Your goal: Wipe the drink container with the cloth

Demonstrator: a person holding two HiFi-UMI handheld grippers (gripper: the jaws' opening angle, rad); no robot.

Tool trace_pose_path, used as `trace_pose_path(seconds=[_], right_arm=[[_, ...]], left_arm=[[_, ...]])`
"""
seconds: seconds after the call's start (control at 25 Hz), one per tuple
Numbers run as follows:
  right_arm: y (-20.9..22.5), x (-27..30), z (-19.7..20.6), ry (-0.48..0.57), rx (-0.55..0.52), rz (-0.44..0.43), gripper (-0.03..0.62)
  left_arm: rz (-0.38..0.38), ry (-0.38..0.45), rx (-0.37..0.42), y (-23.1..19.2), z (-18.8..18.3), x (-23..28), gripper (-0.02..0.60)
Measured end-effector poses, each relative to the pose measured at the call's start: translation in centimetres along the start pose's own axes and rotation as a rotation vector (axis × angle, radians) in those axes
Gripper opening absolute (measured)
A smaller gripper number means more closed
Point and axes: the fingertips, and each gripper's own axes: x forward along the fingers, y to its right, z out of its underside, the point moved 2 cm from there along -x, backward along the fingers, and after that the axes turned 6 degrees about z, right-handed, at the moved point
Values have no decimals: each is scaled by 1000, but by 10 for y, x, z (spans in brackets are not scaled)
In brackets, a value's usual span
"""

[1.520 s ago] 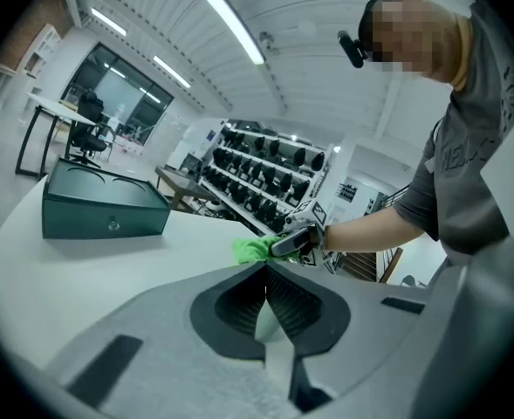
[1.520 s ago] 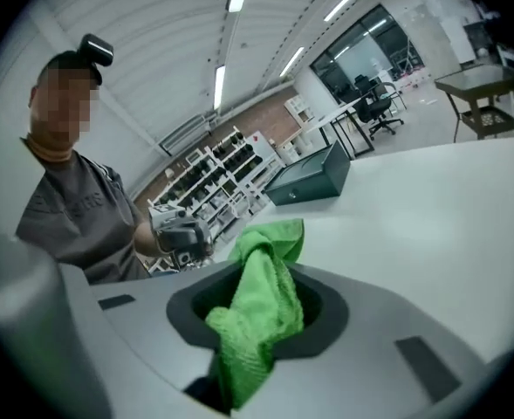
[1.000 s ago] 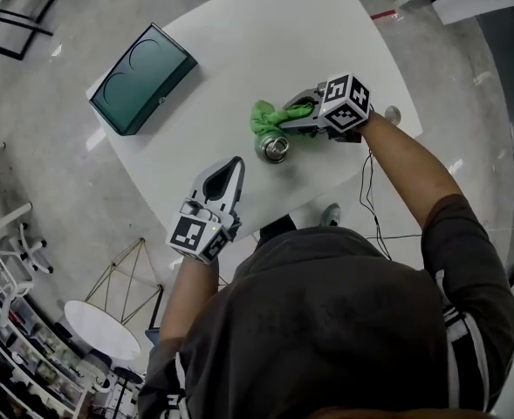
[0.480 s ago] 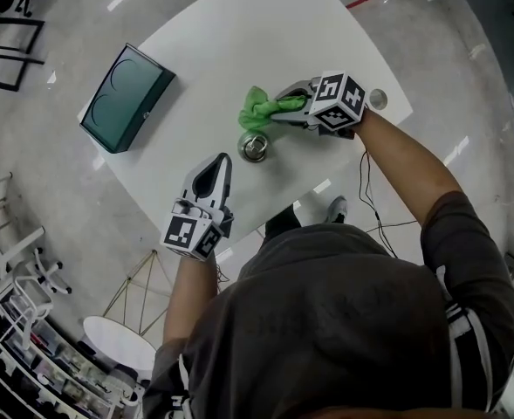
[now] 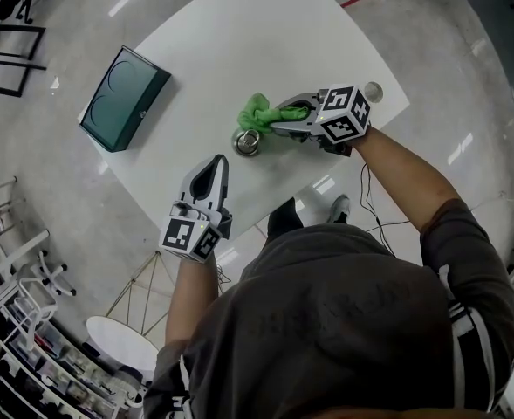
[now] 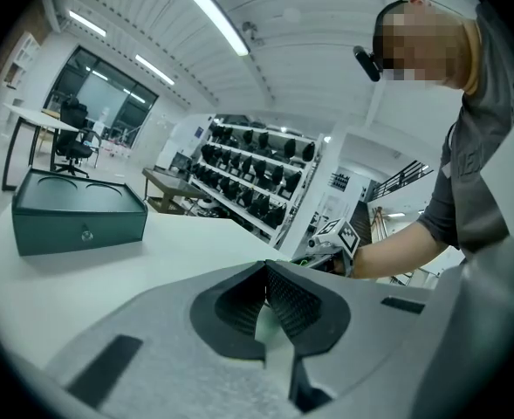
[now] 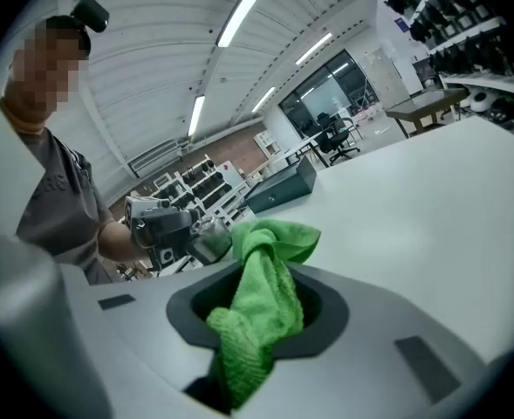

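A crumpled green cloth point(image 5: 255, 112) is clamped between the jaws of the right gripper point(image 5: 283, 119). A silver drink container point(image 5: 249, 142) is stood upright just beyond its tips, beside the cloth.

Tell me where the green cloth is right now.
In the head view the cloth is clamped in the right gripper over the table, just beside the drink container.

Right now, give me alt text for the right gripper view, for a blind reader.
The right gripper clamps a bunched green cloth next to a shiny metal drink container on a white table. The left gripper and a dark green box show beyond.
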Motion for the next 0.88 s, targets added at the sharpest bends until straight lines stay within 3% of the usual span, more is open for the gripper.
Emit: trace_pose_path(seconds=[0.2,0.52,0.68,0.88], right_arm=[[9,17,15,-71,-55,75,80],[19,36,35,-253,-330,257,80],[7,17,26,-225,-363,256,80],[-22,-24,12,-211,-477,246,80]], left_arm=[[-12,-4,-1,2,7,-9,5],[-32,-1,-2,8,16,-22,5],[-40,11,-7,18,17,-28,5],[-55,36,-17,30,18,-34,5]])
